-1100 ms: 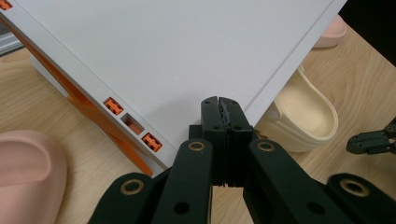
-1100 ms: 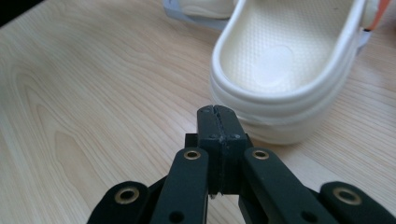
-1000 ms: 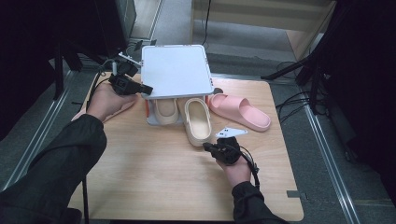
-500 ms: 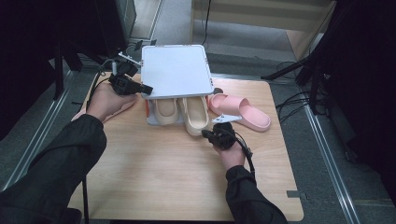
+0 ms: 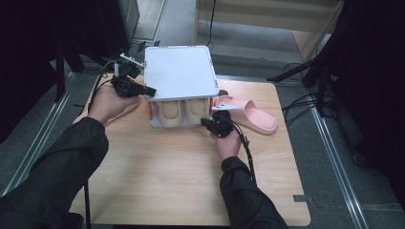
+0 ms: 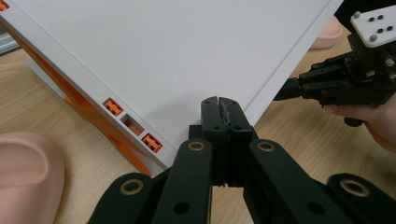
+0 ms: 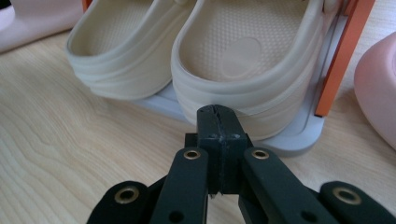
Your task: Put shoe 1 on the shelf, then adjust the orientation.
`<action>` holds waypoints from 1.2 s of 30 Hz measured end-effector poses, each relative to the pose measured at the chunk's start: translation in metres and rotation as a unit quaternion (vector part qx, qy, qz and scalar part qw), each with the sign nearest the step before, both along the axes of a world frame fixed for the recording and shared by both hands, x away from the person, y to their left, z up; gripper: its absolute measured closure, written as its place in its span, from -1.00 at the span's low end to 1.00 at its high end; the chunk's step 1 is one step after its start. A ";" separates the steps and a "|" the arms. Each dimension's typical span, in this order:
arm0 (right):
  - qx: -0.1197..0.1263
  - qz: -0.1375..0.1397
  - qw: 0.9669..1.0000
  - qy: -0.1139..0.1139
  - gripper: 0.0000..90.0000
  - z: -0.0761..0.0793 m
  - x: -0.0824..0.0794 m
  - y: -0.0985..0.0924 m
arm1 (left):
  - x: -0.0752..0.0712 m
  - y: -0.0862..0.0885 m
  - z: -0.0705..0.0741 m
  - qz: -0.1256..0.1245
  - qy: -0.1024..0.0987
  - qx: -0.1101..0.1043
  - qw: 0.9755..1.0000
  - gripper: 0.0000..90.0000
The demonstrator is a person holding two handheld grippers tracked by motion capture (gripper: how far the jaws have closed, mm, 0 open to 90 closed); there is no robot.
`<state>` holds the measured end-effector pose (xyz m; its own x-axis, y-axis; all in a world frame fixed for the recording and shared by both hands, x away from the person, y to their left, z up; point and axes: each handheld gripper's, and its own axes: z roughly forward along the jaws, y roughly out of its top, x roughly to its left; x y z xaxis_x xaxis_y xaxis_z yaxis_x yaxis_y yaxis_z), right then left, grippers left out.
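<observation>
The right tongs [image 5: 213, 125], pinched shut and empty, have pushed the beige shoe [image 5: 195, 110] off the desk [image 5: 157, 176] onto the rack [image 5: 179, 76]'s lower shelf beside its mate; the left tongs [image 5: 143, 89], closed, stay pressed against the rack top.

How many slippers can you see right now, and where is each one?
3. Two beige slippers sit side by side on the lower shelf of the white rack; a pink slipper lies on the table to its right. Others may be hidden beneath the rack's top.
</observation>
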<state>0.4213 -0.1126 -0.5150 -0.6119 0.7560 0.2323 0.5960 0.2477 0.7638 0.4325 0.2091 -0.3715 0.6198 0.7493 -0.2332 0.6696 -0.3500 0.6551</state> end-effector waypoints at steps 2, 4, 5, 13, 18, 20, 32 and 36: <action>0.012 -0.003 1.000 0.003 1.00 -0.001 0.002 -0.001 | 0.000 0.000 -0.001 -0.001 -0.005 -0.001 1.000 0.99; 0.017 -0.004 1.000 0.005 1.00 -0.002 0.001 -0.003 | -0.001 0.000 -0.001 0.001 -0.008 -0.001 1.000 0.99; 0.018 -0.004 1.000 0.006 1.00 -0.001 -0.001 -0.004 | -0.002 0.000 -0.001 0.003 -0.007 -0.003 1.000 0.98; 0.024 0.017 1.000 0.005 0.89 0.012 -0.025 -0.019 | -0.001 0.002 0.002 0.000 0.025 -0.025 0.999 0.71; 0.031 0.037 0.999 0.009 0.66 0.020 -0.044 -0.029 | -0.007 0.003 0.007 0.003 0.022 -0.014 1.000 0.38; 0.032 0.050 0.998 0.012 0.54 0.023 -0.050 -0.031 | -0.012 0.005 0.010 0.001 0.019 -0.013 1.000 0.23; 0.030 0.104 0.994 0.022 0.25 0.029 -0.084 -0.041 | -0.044 0.028 0.017 0.005 -0.004 -0.020 1.000 0.04; 0.027 0.109 0.994 0.013 0.23 0.033 -0.091 -0.041 | -0.053 0.036 0.012 0.010 -0.005 -0.018 1.000 0.04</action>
<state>0.3304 -0.1538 -0.4824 -0.7525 0.5928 0.2871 0.5530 0.3319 0.7642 0.3798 0.2449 -0.3595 0.6077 0.7524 -0.2542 0.6690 -0.3125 0.6744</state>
